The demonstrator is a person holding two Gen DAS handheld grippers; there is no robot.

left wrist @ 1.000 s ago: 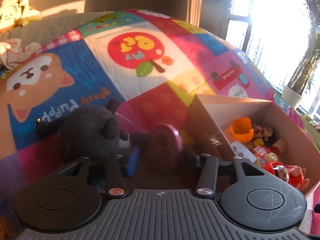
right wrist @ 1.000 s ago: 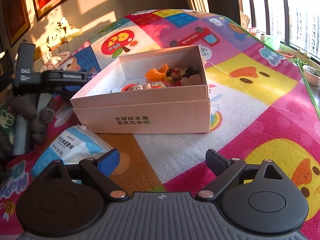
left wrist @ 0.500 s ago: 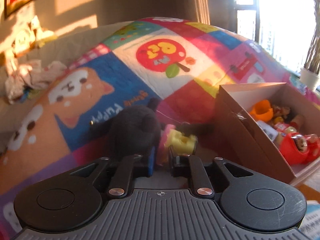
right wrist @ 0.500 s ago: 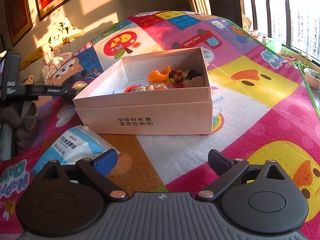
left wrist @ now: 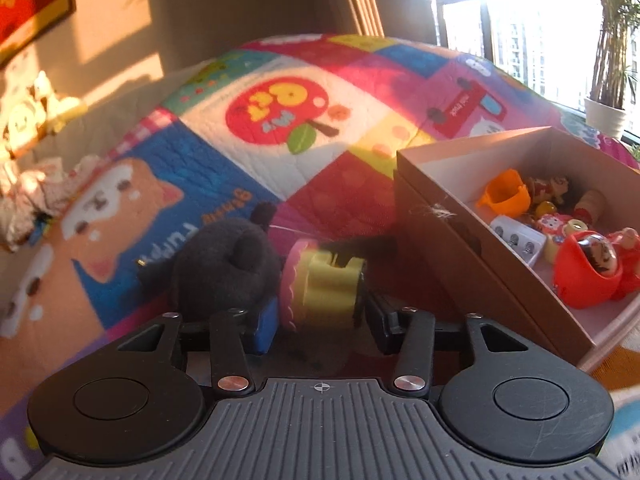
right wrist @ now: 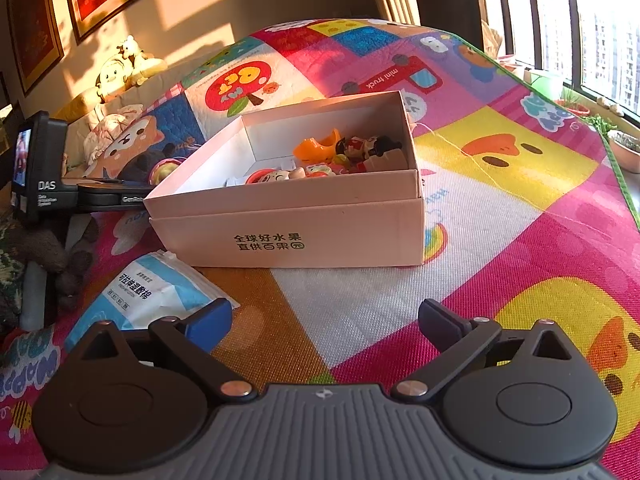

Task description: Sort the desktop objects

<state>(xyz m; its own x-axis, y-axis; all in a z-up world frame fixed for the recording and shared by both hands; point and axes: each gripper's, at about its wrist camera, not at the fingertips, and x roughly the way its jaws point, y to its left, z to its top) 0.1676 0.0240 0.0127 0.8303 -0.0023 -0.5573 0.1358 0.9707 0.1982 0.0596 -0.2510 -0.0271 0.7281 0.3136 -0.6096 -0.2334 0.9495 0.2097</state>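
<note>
The left gripper (left wrist: pixel 318 316) pinches a yellow-and-pink toy (left wrist: pixel 320 284), its jaws having just eased open a little with the toy between them. A black plush (left wrist: pixel 224 268) sits just left of the toy, and the open cardboard box (left wrist: pixel 440 248) of small figures lies to the right on the colourful play mat (left wrist: pixel 280 140). The right gripper (right wrist: pixel 324 326) is spread wide over the mat, near a blue-and-white packet (right wrist: pixel 148 292)

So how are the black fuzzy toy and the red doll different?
The black plush toy is dark, furry and lies on the play mat outside the box. The red doll is glossy, hard-looking, with a painted face, and sits inside the box. Both are small toys.
</note>
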